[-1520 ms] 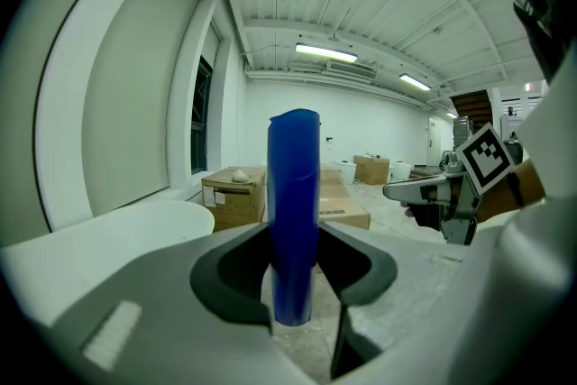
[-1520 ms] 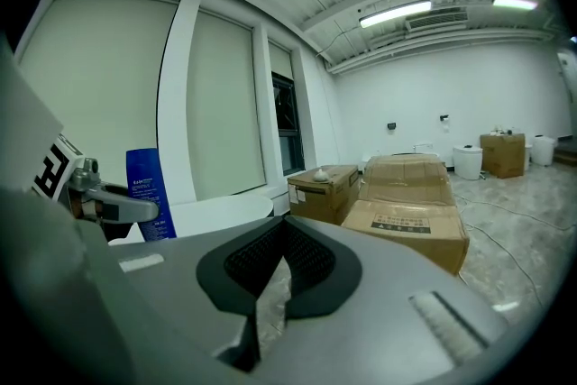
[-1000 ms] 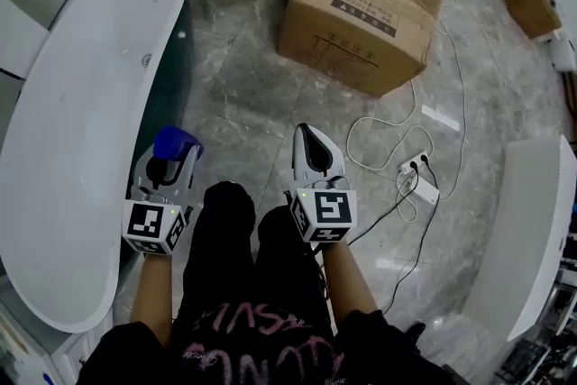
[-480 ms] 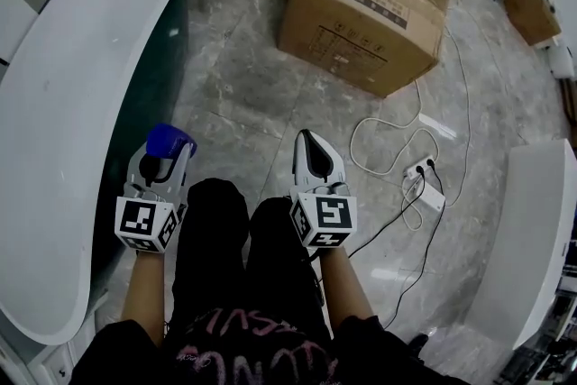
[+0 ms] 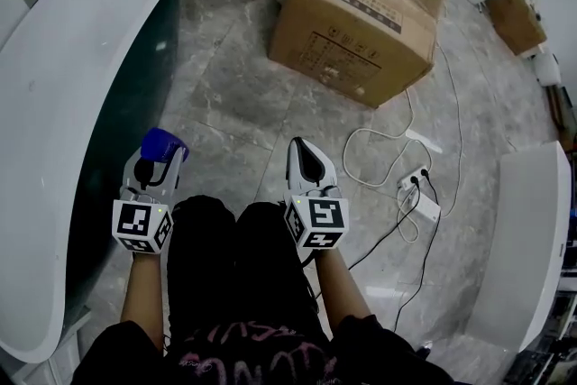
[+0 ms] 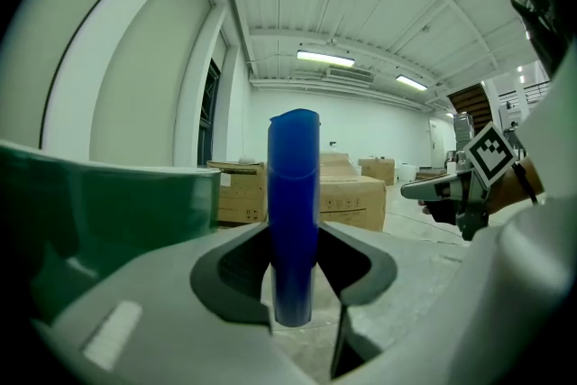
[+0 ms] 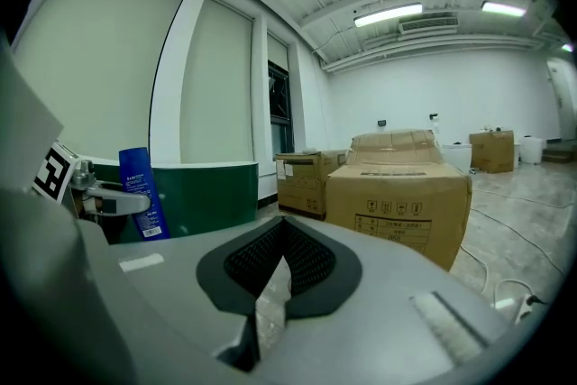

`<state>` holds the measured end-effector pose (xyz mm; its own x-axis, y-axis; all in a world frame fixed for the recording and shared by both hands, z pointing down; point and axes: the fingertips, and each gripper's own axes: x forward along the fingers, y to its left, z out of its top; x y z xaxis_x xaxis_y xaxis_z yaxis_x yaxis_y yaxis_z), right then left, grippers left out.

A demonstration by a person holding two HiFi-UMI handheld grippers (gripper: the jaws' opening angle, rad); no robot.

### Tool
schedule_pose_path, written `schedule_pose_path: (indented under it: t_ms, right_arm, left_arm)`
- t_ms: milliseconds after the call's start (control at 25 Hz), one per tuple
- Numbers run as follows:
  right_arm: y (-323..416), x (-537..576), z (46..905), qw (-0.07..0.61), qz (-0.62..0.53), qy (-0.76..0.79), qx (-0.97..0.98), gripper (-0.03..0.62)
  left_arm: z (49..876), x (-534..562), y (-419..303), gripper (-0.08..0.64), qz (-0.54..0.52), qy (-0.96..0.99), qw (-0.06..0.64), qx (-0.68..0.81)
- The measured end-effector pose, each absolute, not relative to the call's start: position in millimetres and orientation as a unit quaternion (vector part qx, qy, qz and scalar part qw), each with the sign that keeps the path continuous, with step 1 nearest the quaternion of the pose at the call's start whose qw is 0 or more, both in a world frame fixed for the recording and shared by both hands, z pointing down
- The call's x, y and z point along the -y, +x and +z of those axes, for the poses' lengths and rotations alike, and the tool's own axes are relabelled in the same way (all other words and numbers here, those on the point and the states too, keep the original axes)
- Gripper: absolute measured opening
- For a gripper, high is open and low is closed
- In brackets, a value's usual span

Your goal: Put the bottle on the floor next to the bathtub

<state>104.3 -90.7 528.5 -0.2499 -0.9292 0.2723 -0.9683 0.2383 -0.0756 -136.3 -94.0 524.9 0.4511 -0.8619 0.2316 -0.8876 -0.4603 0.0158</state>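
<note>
Grey stone floor (image 5: 236, 95) fills most of the head view. White bathtub (image 5: 54, 113) with a dark green side runs down the left. Big cardboard box (image 5: 356, 18) sits ahead, well apart from the work.

Left gripper (image 5: 155, 160) is low, just beside the tub's side, jaws clamped on the blue bottle (image 5: 165, 142). The bottle stands upright between them, gripped low on its body. Can't tell whether its base touches the floor.

Right gripper (image 5: 305, 154) has its jaws closed together with nothing between them. It is parked beside the person's knee.

A cable and power strip (image 5: 420, 198) lie to the right, clear of all this.

Risks, my read:
- The bottle is tall and narrow. Let go with the base off the floor or tilted, and it probably tips.
- If the jaws open unevenly or a pad sticks, the bottle gets dragged over on pull-back.
- The tub's side is close, so a sideways nudge could knock the bottle against it.
</note>
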Motion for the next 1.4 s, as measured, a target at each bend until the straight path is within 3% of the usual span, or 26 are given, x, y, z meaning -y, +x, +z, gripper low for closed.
schedule_pose_path:
  t_ms: [1400]
  right_arm:
    - [99,138,682,0.104,0.108,0.547,0.823,0.025]
  left_arm:
    - [679,133,-157,0.164,0.115,0.825,0.054,0.551]
